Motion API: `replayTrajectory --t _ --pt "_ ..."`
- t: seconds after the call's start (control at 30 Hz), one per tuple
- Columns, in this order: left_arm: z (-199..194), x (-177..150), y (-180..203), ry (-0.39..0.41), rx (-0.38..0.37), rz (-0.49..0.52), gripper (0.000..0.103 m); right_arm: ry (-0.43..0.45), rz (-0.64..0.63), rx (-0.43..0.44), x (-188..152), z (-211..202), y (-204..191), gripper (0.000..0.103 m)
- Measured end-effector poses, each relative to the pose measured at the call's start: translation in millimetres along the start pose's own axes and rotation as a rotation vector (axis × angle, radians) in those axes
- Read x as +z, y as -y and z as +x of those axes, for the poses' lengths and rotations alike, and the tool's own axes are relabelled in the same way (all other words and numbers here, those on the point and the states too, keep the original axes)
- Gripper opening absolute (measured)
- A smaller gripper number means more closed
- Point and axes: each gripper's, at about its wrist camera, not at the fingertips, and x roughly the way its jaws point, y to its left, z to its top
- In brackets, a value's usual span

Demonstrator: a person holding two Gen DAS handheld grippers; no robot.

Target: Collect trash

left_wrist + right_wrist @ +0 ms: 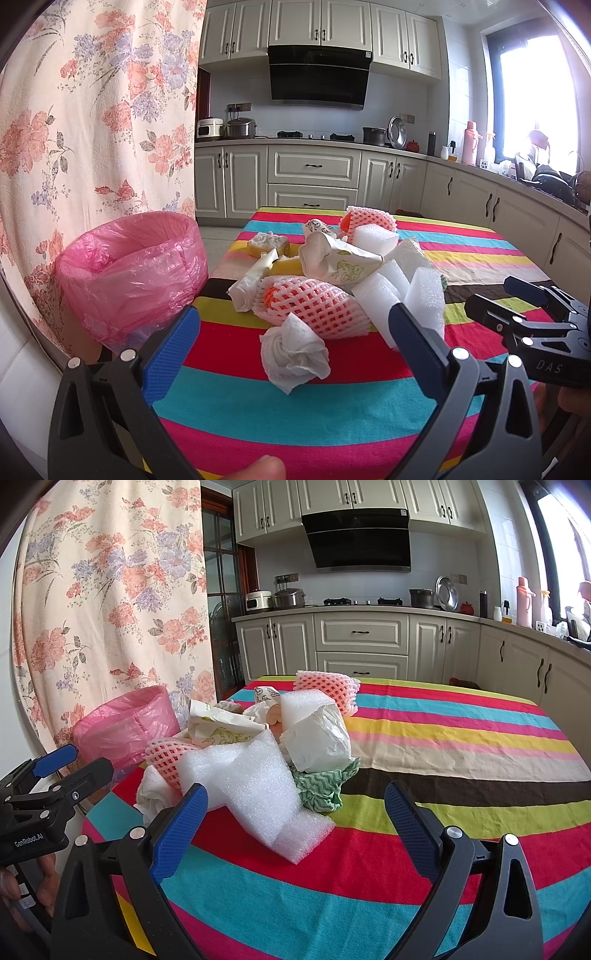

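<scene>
While both tools hover above the near part of the table, neither holds anything. The left gripper (291, 354) stands wide, its blue pads (168, 354) spread to either side of a crumpled tissue (293, 354) that lies on the cloth (332, 417) between them, untouched. The right gripper (295, 834) is likewise wide; its left finger (177, 834) sits just beside the near edge of a white foam sheet (255, 794), and contact cannot be confirmed. Each tool shows in the other's view: the right gripper (524, 314) at the right margin of the left wrist view, the left gripper (55, 771) at the left margin of the right wrist view.

Beyond the fingers lies the trash, gathered in one heap on the left half of the striped cloth. From the left wrist view it comprises:
- a pink foam net (314, 306) just behind the tissue;
- white foam blocks (406, 295) to the right of the net;
- printed paper wrapping (340, 262) at the centre;
- a second net (369, 221) at the far end;
- a yellow sponge (267, 245) on the far left.

The right wrist view adds a green rag (325, 786) under a white paper wad (321, 738) at the right of the heap.

A bin lined with a pink bag (133, 273) stands off the left edge of the table, near the heap, before a floral curtain (92, 129). Cabinets (314, 173) and a hood (319, 75) fill the far wall.
</scene>
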Motion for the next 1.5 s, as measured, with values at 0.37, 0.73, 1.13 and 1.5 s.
replayTrajectory --t 0.37,0.73,1.13,1.5 --pt "-0.2 0.3 -0.2 0.001 0.001 0.001 0.099 -0.002 0.000 0.000 -0.4 1.8 0.5 0.090" --pt "-0.3 0.0 -1.4 -0.001 0.000 0.003 0.099 -0.003 0.005 -0.001 -1.5 2.8 0.7 0.090" --pt "0.0 -0.1 -2.0 -0.002 0.001 0.002 0.099 -0.007 0.007 0.000 -2.2 4.7 1.5 0.090" --pt "0.4 -0.7 -3.6 -0.009 0.006 -0.001 0.099 -0.016 0.011 -0.003 -4.2 5.6 1.8 0.090"
